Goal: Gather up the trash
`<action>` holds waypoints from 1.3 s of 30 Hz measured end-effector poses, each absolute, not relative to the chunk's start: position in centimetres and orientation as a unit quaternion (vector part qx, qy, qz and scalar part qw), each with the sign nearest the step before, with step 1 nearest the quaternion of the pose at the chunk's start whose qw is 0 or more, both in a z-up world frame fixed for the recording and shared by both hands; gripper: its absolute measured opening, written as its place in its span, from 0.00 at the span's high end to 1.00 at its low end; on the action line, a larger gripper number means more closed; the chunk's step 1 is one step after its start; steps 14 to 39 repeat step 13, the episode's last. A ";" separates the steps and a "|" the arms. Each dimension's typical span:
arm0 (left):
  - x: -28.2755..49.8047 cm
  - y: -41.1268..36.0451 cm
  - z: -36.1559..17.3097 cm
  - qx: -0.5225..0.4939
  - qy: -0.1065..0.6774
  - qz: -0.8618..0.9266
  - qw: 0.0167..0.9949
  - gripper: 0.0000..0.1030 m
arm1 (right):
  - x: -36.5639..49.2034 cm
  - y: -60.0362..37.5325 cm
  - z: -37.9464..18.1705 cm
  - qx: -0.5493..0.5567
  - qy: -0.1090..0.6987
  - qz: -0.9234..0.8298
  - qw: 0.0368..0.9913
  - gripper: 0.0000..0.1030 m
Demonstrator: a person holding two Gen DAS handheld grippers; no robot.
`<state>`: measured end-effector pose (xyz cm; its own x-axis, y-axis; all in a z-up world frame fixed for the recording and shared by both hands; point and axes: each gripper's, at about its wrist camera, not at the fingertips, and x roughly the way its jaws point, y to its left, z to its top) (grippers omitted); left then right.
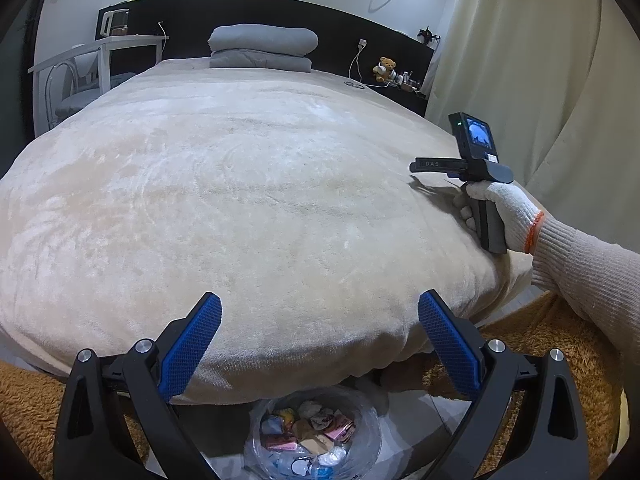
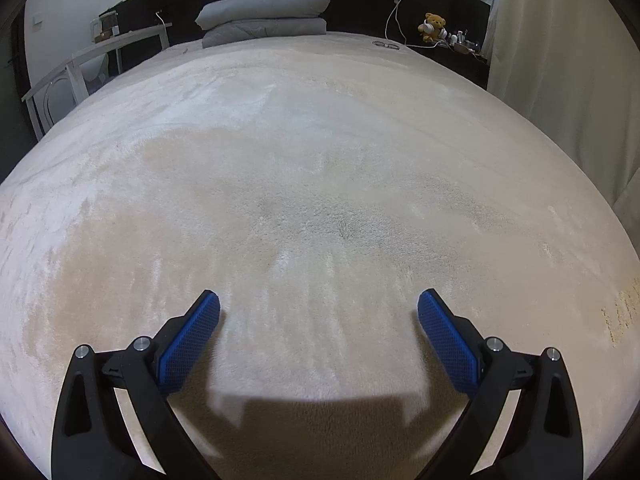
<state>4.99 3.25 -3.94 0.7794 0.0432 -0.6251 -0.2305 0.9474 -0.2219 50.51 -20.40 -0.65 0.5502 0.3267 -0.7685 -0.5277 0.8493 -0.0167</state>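
- The clear trash bag, filled with crumpled wrappers, is sitting at the bottom centre of the left wrist view, below the beige blanket.
- You are holding your left gripper wide open and empty above it.
- Your right gripper is hovering over the blanket, equally spread, gripping nothing.
- Your gloved hand is showing at the right edge.

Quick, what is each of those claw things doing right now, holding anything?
Left gripper: open, holding nothing, above the trash bag.
Right gripper: open, holding nothing, over the bed cover.
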 end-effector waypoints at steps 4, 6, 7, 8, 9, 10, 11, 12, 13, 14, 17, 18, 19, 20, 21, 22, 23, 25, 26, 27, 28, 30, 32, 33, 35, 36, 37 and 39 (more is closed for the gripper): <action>4.8 3.3 -3.8 -0.138 0.320 0.081 0.934 0.06 | 48.0 -21.5 1.5 -0.101 0.387 0.274 0.875 0.05; 4.7 3.4 -3.6 -0.138 0.317 0.085 0.935 0.06 | 45.8 -22.0 2.9 -0.096 0.372 0.295 0.875 0.05; 4.6 3.5 -3.6 -0.141 0.316 0.088 0.934 0.06 | 44.6 -22.4 3.7 -0.097 0.361 0.308 0.875 0.05; 4.5 3.7 -3.5 -0.143 0.316 0.092 0.933 0.06 | 43.3 -22.7 4.5 -0.100 0.346 0.318 0.877 0.05; 4.3 3.8 -3.5 -0.144 0.315 0.096 0.933 0.06 | 41.8 -22.9 5.2 -0.102 0.333 0.325 0.879 0.05; 4.2 3.8 -3.4 -0.144 0.313 0.100 0.934 0.06 | 40.1 -23.2 5.8 -0.098 0.324 0.334 0.880 0.05; 4.0 3.8 -3.3 -0.142 0.311 0.103 0.934 0.06 | 39.2 -23.6 6.2 -0.093 0.318 0.344 0.879 0.05; 3.8 3.8 -3.2 -0.139 0.308 0.106 0.935 0.06 | 38.0 -23.9 6.6 -0.089 0.313 0.353 0.877 0.05; 3.7 3.8 -3.1 -0.136 0.305 0.109 0.936 0.06 | 36.8 -24.3 7.0 -0.089 0.305 0.359 0.877 0.05; 3.7 3.8 -3.1 -0.136 0.305 0.109 0.936 0.06 | 36.8 -24.3 7.0 -0.089 0.305 0.359 0.877 0.05; 3.7 3.8 -3.1 -0.136 0.305 0.109 0.936 0.06 | 36.8 -24.3 7.0 -0.089 0.305 0.359 0.877 0.05; 3.7 3.8 -3.1 -0.136 0.305 0.109 0.936 0.06 | 36.8 -24.3 7.0 -0.089 0.305 0.359 0.877 0.05; 3.7 3.8 -3.1 -0.136 0.305 0.109 0.936 0.06 | 36.8 -24.3 7.0 -0.089 0.305 0.359 0.877 0.05; 3.7 3.8 -3.1 -0.136 0.305 0.109 0.936 0.06 | 36.8 -24.3 7.0 -0.089 0.305 0.359 0.877 0.05; 3.7 3.8 -3.1 -0.136 0.305 0.109 0.936 0.06 | 36.8 -24.3 7.0 -0.089 0.305 0.359 0.877 0.05; 3.7 3.8 -3.1 -0.136 0.305 0.109 0.936 0.06 | 36.8 -24.3 7.0 -0.089 0.305 0.359 0.877 0.05; 3.7 3.8 -3.1 -0.136 0.305 0.109 0.936 0.06 | 36.8 -24.3 7.0 -0.089 0.305 0.359 0.877 0.05; 3.7 3.8 -3.1 -0.136 0.305 0.109 0.936 0.06 | 36.8 -24.3 7.0 -0.089 0.305 0.359 0.877 0.05; 3.7 3.8 -3.1 -0.136 0.305 0.109 0.936 0.06 | 36.8 -24.3 7.0 -0.089 0.305 0.359 0.877 0.05; 3.7 3.8 -3.1 -0.136 0.305 0.109 0.936 0.06 | 36.8 -24.3 7.0 -0.089 0.305 0.359 0.877 0.05; 3.7 3.8 -3.1 -0.136 0.305 0.109 0.936 0.06 | 36.8 -24.3 7.0 -0.089 0.305 0.359 0.877 0.05; 3.7 3.8 -3.1 -0.136 0.305 0.109 0.936 0.06 | 36.8 -24.3 7.0 -0.089 0.305 0.359 0.877 0.05; 3.7 3.8 -3.1 -0.136 0.305 0.109 0.936 0.06 | 36.8 -24.3 7.0 -0.089 0.305 0.359 0.877 0.05; 3.7 3.8 -3.1 -0.136 0.305 0.109 0.936 0.06 | 36.8 -24.3 7.0 -0.089 0.305 0.359 0.877 0.05; 3.7 3.8 -3.1 -0.136 0.305 0.109 0.936 0.06 | 36.8 -24.3 7.0 -0.089 0.305 0.359 0.877 0.05; 3.7 3.8 -3.1 -0.136 0.305 0.109 0.936 0.06 | 36.8 -24.3 7.0 -0.089 0.305 0.359 0.877 0.05; 3.7 3.8 -3.1 -0.136 0.305 0.109 0.936 0.06 | 36.8 -24.3 7.0 -0.089 0.305 0.359 0.877 0.05; 3.7 3.8 -3.1 -0.136 0.305 0.109 0.936 0.06 | 36.8 -24.3 7.0 -0.089 0.305 0.359 0.877 0.05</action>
